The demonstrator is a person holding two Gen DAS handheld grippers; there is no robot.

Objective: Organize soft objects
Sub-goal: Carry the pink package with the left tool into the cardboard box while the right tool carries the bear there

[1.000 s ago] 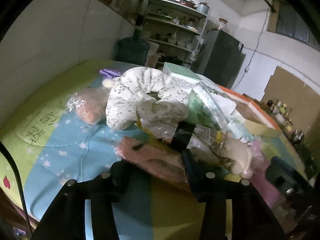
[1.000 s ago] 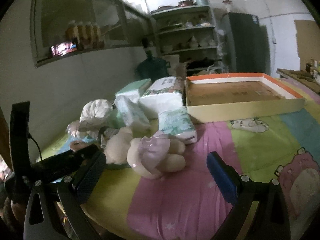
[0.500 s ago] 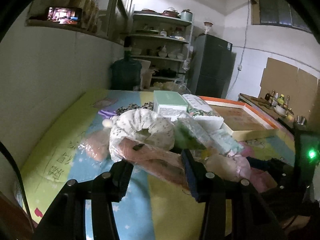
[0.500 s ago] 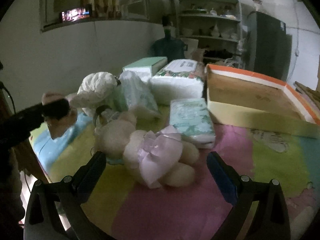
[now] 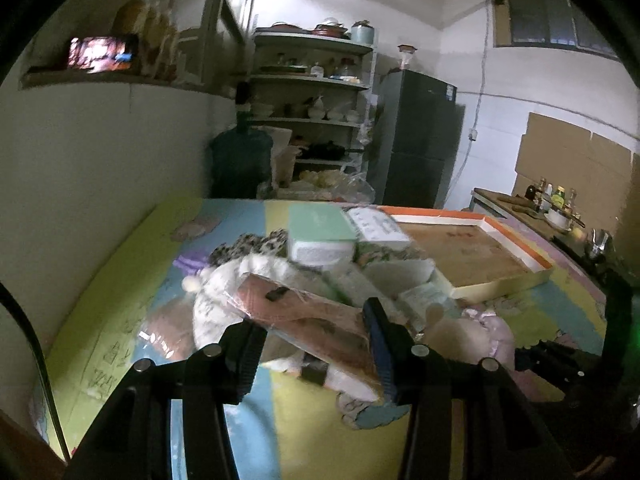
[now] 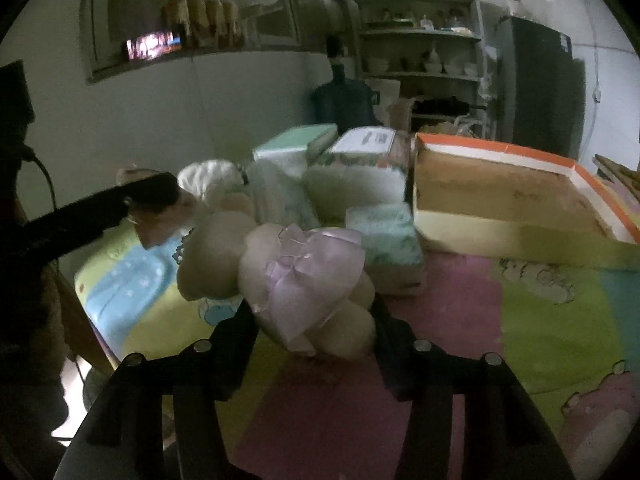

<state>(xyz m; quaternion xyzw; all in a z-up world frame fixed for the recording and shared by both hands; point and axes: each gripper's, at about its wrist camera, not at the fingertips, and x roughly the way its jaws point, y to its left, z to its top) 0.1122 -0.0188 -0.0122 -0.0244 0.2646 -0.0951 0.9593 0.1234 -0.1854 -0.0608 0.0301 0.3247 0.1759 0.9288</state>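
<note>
Colourful cartoon mat [image 6: 540, 320] covers the counter. Shallow orange-rimmed cardboard tray [image 6: 520, 236] at 2 o'clock in the right wrist view, sits on the mat. Tissue packs [image 6: 380, 240] clustered at 12 o'clock, just beside the tray's near corner, more stacked behind. White floral pillow [image 5: 224, 296] at 10 o'clock in the left wrist view, partly under the bagged item. Cream plush toy with lilac bow [image 6: 304, 276] dead centre in the right view, resting on the mat. Right gripper [image 6: 312, 320]: fingers closing, plush between them, pads at its flanks. Left gripper [image 5: 316, 340]: fingers pinching a pink plastic-wrapped soft pack [image 5: 304, 316], lifted off the mat, tilted up toward 10 o'clock.
</note>
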